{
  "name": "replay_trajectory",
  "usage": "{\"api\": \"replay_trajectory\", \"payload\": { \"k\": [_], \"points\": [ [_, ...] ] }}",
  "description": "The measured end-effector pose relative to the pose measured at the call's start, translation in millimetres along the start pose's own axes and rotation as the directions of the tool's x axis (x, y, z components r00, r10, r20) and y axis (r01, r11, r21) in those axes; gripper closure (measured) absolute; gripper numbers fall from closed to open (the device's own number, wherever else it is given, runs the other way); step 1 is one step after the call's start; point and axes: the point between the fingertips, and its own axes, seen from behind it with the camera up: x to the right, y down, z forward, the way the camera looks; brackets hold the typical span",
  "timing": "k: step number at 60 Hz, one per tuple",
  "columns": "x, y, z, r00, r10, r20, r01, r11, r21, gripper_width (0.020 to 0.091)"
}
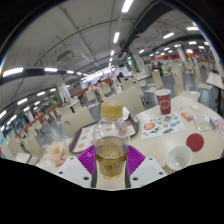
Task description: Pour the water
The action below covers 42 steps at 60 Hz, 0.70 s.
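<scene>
Between gripper (110, 170) pads: upright bottle (111, 145), clamped both sides; red-rimmed cup (164, 100) beyond.

So the bottle (111, 140) is a clear plastic one with no cap on, about half full of a yellowish-amber liquid, standing upright right between the gripper's (110, 163) purple pads, which look pressed against its sides. Its open neck points straight up and a label shows near the shoulder. Off to the right on the table (160, 135) there's a clear empty cup (178, 157) lying tipped, mouth facing the camera, with a red cap (195, 142) just beside it, both near the table's front edge.
</scene>
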Motion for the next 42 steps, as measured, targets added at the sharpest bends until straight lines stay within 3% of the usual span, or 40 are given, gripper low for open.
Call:
{"api": "replay_trajectory", "payload": {
  "k": [8, 12, 19, 30, 36, 42],
  "points": [
    [-21.3, -29.9, -24.4, 0.867, 0.474, 0.155, -0.473, 0.880, -0.047, 0.0734],
    [-25.7, -41.9, -33.3, 0.709, 0.667, 0.228, -0.664, 0.741, -0.100, 0.0732],
    [-12.1, -47.1, -38.2, 0.384, 0.884, 0.266, -0.877, 0.440, -0.195, 0.0734],
    [18.0, -32.4, -30.8, -0.045, 0.971, 0.237, -0.954, 0.028, -0.297, 0.0735],
    [35.6, -20.3, -39.2, -0.119, 0.970, 0.213, -0.953, -0.052, -0.298, 0.0737],
    [31.6, -12.1, -32.5, -0.092, 0.976, 0.196, -0.954, -0.029, -0.299, 0.0735]
  ]
}}
